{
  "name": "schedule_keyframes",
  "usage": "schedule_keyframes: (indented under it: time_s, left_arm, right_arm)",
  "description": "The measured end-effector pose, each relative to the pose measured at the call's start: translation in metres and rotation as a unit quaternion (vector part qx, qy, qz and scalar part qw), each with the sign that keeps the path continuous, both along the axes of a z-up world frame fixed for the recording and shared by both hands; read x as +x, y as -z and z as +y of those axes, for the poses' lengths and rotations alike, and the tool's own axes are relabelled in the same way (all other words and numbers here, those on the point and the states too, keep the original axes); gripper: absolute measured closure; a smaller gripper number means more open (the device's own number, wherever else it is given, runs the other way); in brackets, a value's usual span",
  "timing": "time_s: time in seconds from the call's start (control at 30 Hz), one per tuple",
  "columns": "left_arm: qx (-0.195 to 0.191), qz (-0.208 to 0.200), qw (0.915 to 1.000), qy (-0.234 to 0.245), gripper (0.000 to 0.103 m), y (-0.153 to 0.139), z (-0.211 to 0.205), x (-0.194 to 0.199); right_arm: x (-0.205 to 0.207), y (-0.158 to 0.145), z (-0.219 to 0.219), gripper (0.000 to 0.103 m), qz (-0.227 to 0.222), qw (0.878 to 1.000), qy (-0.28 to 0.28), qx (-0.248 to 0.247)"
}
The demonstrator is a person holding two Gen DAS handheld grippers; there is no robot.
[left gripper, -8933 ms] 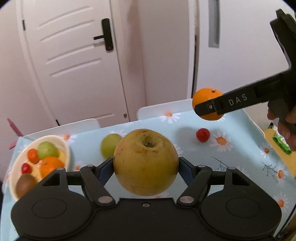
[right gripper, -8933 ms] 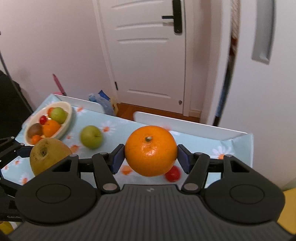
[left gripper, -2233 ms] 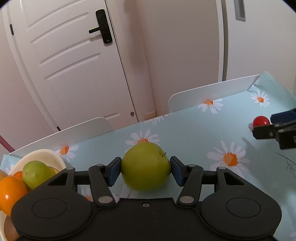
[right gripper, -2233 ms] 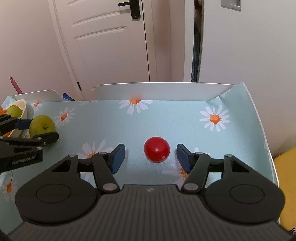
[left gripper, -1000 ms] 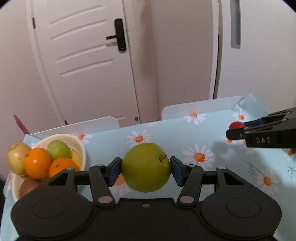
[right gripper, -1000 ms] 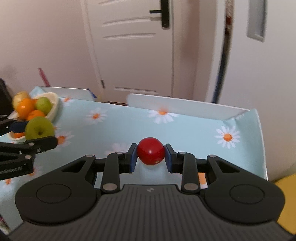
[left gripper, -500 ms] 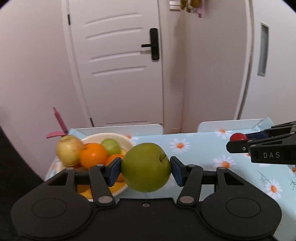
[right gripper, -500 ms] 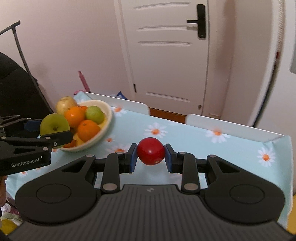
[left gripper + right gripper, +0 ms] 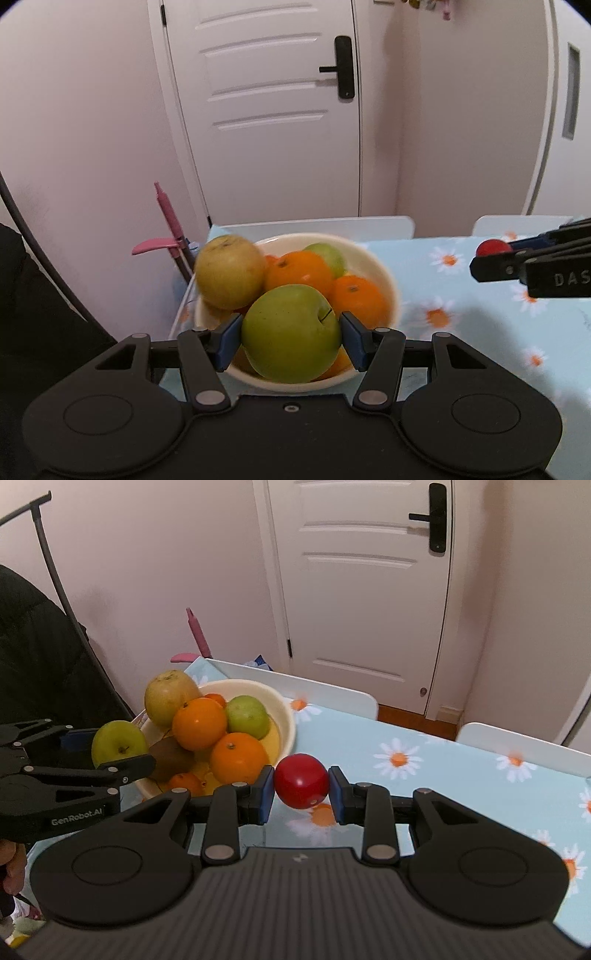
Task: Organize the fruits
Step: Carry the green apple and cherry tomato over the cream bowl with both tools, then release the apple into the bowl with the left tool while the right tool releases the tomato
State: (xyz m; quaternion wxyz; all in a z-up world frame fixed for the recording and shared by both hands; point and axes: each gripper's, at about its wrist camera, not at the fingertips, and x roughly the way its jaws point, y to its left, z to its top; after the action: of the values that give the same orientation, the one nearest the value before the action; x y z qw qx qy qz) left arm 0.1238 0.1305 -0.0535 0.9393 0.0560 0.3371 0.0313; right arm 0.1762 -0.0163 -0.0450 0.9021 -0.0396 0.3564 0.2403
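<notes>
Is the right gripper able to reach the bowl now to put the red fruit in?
Probably yes: the right gripper, shut on the red fruit, is beside the bowl; the left gripper hovers at the opposite rim.

Soft, even indoor light, no harsh glare. Fisheye bends the door [image 9: 273,110] toward the edges, corners go black, and the bowl [image 9: 384,273] smears with slight motion blur at centre.

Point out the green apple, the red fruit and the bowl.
green apple [image 9: 291,332]: left wrist view, middle of its front skin.
red fruit [image 9: 301,780]: right wrist view, centre of its face.
bowl [image 9: 286,716]: right wrist view, right rim.
</notes>
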Motion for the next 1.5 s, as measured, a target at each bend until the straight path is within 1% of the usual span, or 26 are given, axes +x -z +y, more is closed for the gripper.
schedule_keyframes:
  time_s: [0.17,0.43,0.67,0.83,0.87,0.9,0.93,0.97,1.0,1.07,1.23,1.5]
  left_arm:
    - [0.010,0.009,0.9998,0.014,0.042,0.014,0.014,0.005]
    - [0.029,0.008,0.9986,0.044,0.042,0.027,0.013,0.010]
    - [0.039,0.006,0.9978,0.053,0.042,0.034,0.011,0.014]
    - [0.036,0.010,0.9980,0.052,0.041,0.037,0.011,0.015]
    - [0.035,0.011,0.9981,0.050,0.040,0.038,0.011,0.015]
    - [0.038,0.006,0.9981,0.049,0.031,0.037,0.011,0.013]
    - [0.041,-0.002,0.9979,0.050,0.024,0.035,0.010,0.011]
    - [0.045,-0.010,0.9976,0.052,0.014,0.032,0.009,0.008]
    - [0.047,-0.017,0.9973,0.054,0.010,0.029,0.008,0.006]
    - [0.045,-0.022,0.9971,0.058,0.009,0.024,0.008,0.001]
    - [0.033,-0.015,0.9978,0.055,0.009,0.017,0.012,-0.011]
    - [0.021,0.002,0.9986,0.049,0.009,0.015,0.019,-0.033]
  right_arm:
    - [0.002,0.008,0.015,0.057,0.005,1.000,0.009,-0.005]
    - [0.003,0.015,0.022,0.057,0.009,1.000,0.023,-0.013]
    - [0.003,0.017,0.027,0.057,0.010,1.000,0.024,-0.016]
    - [0.003,0.017,0.032,0.057,0.010,1.000,0.016,-0.018]
    - [0.003,0.017,0.032,0.057,0.010,1.000,0.015,-0.017]
    - [0.003,0.017,0.033,0.057,0.010,1.000,0.013,-0.017]
    - [0.003,0.016,0.033,0.057,0.010,1.000,0.011,-0.017]
    - [0.003,0.016,0.034,0.057,0.011,1.000,0.009,-0.016]
    - [0.002,0.016,0.035,0.057,0.012,1.000,0.008,-0.016]
    - [0.002,0.014,0.037,0.057,0.012,1.000,0.003,-0.014]
    - [0.003,0.012,0.044,0.057,0.025,1.000,-0.012,-0.004]
    - [0.008,0.021,0.062,0.057,0.046,0.998,-0.032,0.002]
